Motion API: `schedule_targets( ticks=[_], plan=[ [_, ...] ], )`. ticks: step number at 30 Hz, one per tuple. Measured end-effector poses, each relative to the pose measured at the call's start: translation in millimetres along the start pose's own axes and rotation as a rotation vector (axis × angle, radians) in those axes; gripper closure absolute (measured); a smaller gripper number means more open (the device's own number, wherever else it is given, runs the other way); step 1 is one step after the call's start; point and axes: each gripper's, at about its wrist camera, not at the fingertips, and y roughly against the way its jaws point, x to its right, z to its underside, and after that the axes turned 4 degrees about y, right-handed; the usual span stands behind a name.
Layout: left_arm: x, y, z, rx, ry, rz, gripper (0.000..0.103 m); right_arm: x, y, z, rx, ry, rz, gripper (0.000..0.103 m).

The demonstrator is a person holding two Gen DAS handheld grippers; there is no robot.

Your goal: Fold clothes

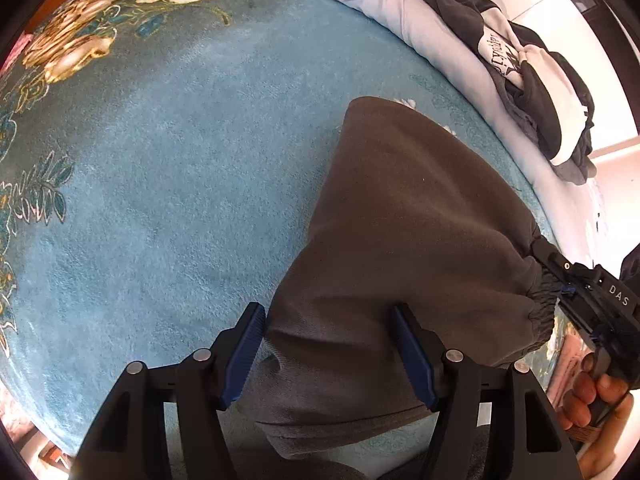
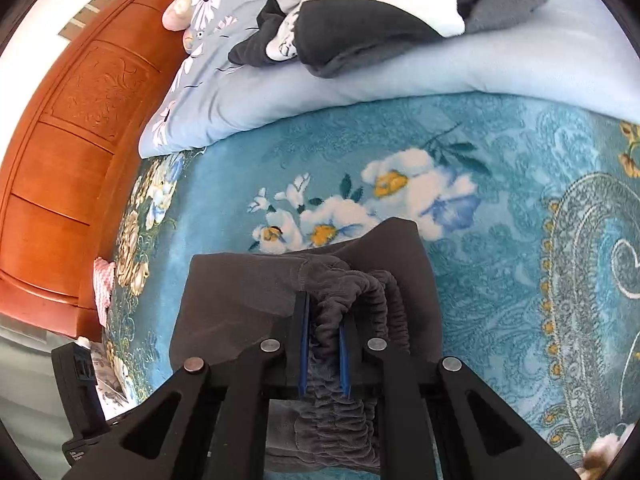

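Right gripper [image 2: 323, 344] is clamping the trousers' [image 1: 400, 240] waistband [image 2: 360, 292] on the near bed [image 1: 180, 200]; left gripper [image 1: 332, 352] is straddling them, released, risking a one-sided lift bunching the cloth

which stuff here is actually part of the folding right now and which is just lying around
In the job:
- grey trousers
- right gripper, shut on their waistband
- left gripper, open over them

Lying about:
- black and white clothes pile
- pale blue quilt
- wooden headboard
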Motion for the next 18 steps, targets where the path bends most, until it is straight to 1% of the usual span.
schedule_targets(
  ticks=[2, 3, 4, 6, 7, 8, 9, 11, 12, 13, 14, 15, 16, 17, 18],
  plan=[
    [-6, 7, 4, 0.01, 0.022, 0.013, 0.035, 0, 7, 0, -0.007, -0.015, -0.04, 0.088],
    [-7, 13, 6, 0.026, 0.022, 0.015, 0.035, -2, 13, -1, -0.012, -0.006, -0.037, 0.084],
    [-7, 20, 8, 0.049, 0.013, 0.019, 0.035, -4, 20, -1, -0.008, 0.008, -0.023, 0.083],
    [-4, 31, 11, 0.09, -0.007, 0.045, 0.035, -6, 40, -1, 0.031, 0.047, 0.041, 0.083],
    [-2, 36, 12, 0.109, -0.017, 0.06, 0.035, -5, 51, 0, 0.062, 0.043, 0.067, 0.083],
    [7, 41, 8, 0.119, -0.026, 0.076, 0.035, -4, 58, 1, 0.084, 0.029, 0.068, 0.083],
    [20, 41, 3, 0.11, -0.036, 0.091, 0.035, -5, 58, 4, 0.081, 0.014, 0.031, 0.08],
    [37, 30, -6, 0.074, -0.066, 0.11, 0.035, -7, 58, 9, 0.075, -0.016, -0.043, 0.079],
    [42, 25, -17, 0.055, -0.086, 0.106, 0.035, -10, 55, 12, 0.061, -0.022, -0.069, 0.079],
    [46, 21, -24, 0.044, -0.106, 0.088, 0.035, -14, 45, 17, 0.029, -0.014, -0.074, 0.079],
    [51, 18, -22, 0.038, -0.126, 0.055, 0.035, -19, 35, 21, -0.003, -0.005, -0.079, 0.079],
    [54, 15, -21, 0.03, -0.136, 0.038, 0.035, -21, 25, 24, -0.032, 0.0, -0.069, 0.079],
    [54, 14, -21, 0.022, -0.138, 0.037, 0.035, -19, 15, 27, -0.054, -0.011, -0.04, 0.08],
    [53, 16, -22, 0.023, -0.135, 0.052, 0.035, -14, 7, 29, -0.074, -0.04, -0.024, 0.081],
    [50, 20, -24, 0.033, -0.126, 0.087, 0.035, -10, 3, 30, -0.082, -0.066, -0.022, 0.083]
  ],
)
